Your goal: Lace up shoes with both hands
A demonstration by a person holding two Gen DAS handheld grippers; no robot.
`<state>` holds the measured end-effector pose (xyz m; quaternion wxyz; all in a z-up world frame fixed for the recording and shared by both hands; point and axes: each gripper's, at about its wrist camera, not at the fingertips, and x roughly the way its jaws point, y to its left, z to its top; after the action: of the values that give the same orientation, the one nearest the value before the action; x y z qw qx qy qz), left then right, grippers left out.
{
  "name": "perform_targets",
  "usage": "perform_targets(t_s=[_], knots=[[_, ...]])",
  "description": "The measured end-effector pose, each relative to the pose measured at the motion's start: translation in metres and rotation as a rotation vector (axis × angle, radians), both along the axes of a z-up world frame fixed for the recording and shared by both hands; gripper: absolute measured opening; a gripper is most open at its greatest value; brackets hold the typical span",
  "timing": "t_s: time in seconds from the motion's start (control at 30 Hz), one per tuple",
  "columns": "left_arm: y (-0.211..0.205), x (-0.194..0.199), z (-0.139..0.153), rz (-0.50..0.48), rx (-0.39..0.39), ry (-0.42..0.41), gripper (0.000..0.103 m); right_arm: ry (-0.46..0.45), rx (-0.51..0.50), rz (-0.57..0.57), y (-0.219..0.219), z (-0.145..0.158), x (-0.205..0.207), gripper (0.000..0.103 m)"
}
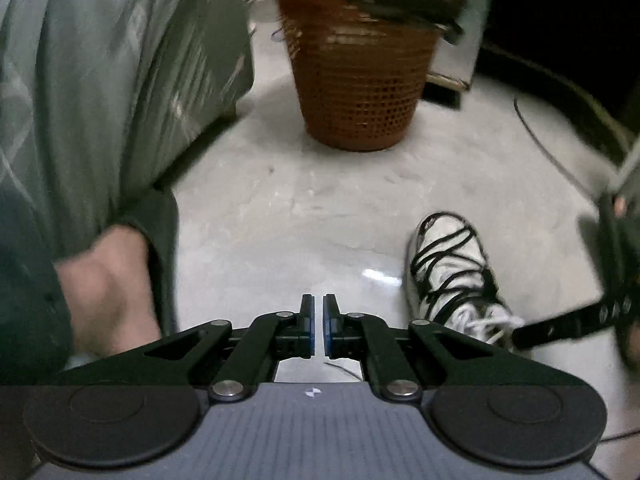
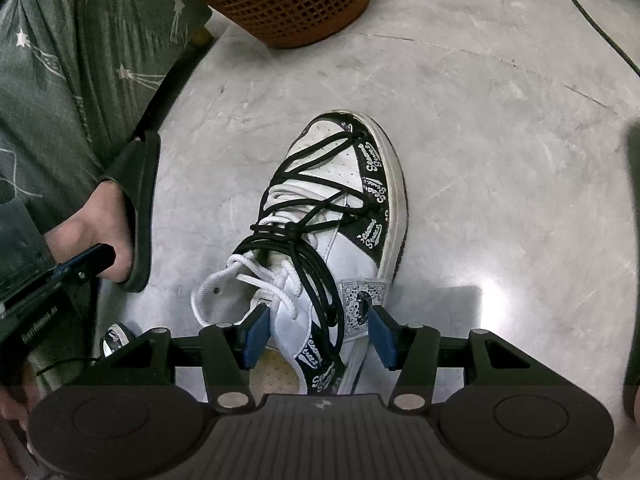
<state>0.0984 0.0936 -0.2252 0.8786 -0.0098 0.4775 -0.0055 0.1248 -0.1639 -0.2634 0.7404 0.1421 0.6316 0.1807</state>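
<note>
Grey polished concrete floor (image 2: 480,128) fills both views, with an orange perforated plastic basket (image 1: 360,80) standing at the far side and a thin dark cable (image 2: 592,12) trailing across the right.

On that floor lies the white-and-black high-top sneaker (image 2: 344,216), toe pointing away, wound with a thin black cord lace (image 2: 316,208) over the vamp and carrying a loosely looped white flat lace (image 2: 256,276) near the ankle opening.

Over the shoe's collar sits the right claw (image 2: 318,334), its blue-padded fingers spread wide to either side of the tongue. The left pad lies just beside the white lace and the right pad just beside the patterned side tab; whether either pad actually presses on the shoe cannot be told.

Off to the side, the left claw (image 1: 319,328) is pressed nearly together, only a thin slit between its blue pads, with nothing seen between them. It hangs above bare floor, the sneaker to its right.

A person's bare foot in a dark green slide sandal (image 2: 136,216) rests at the left, below grey-green star-printed trouser fabric (image 2: 72,80).

The left wrist view is motion-blurred, so the basket's dark contents are unreadable. The sneaker's heel is cut off behind the right claw's body, and a blurred dark shape at the right edge cannot be identified.
</note>
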Motion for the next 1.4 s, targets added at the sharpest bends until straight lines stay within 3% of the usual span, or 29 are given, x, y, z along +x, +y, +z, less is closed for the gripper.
perform_targets(t_s=[0.07,0.1,0.17,0.3,0.43,0.5,0.73,1.17,1.23,1.27,1.4], knots=[[0.006,0.001,-0.005,0.009,-0.040,0.023,0.015,0.001,0.007,-0.003,-0.002,-0.001,0.000,0.057],[0.002,0.000,-0.010,-0.013,-0.003,0.038,0.023,0.000,0.010,-0.005,-0.003,-0.001,0.000,0.058],[-0.005,-0.002,-0.021,-0.068,0.076,0.072,0.026,-0.004,0.016,-0.001,-0.004,-0.002,0.000,0.058],[-0.036,-0.009,-0.059,-0.358,0.277,0.167,0.027,-0.028,0.018,0.021,-0.005,-0.003,-0.002,0.060],[-0.070,-0.024,-0.090,-0.719,0.493,0.177,0.028,-0.050,0.012,0.035,-0.005,-0.002,-0.004,0.062],[-0.076,-0.028,-0.102,-0.822,0.550,0.184,0.028,-0.047,0.012,0.034,-0.004,-0.004,-0.004,0.062],[-0.082,-0.027,-0.111,-0.976,0.471,0.129,0.028,-0.060,0.055,0.054,-0.013,-0.006,-0.008,0.062],[-0.074,-0.014,-0.117,-1.022,0.339,0.103,0.028,-0.067,0.061,0.063,-0.019,-0.010,-0.012,0.062],[-0.076,-0.012,-0.121,-1.009,0.317,0.125,0.019,-0.063,0.057,0.061,-0.020,-0.012,-0.013,0.062],[-0.076,-0.010,-0.122,-0.998,0.299,0.145,0.007,-0.061,0.056,0.064,-0.021,-0.012,-0.014,0.062],[-0.079,-0.009,-0.122,-0.980,0.212,0.222,0.000,-0.053,0.044,0.071,-0.024,-0.014,-0.017,0.062]])
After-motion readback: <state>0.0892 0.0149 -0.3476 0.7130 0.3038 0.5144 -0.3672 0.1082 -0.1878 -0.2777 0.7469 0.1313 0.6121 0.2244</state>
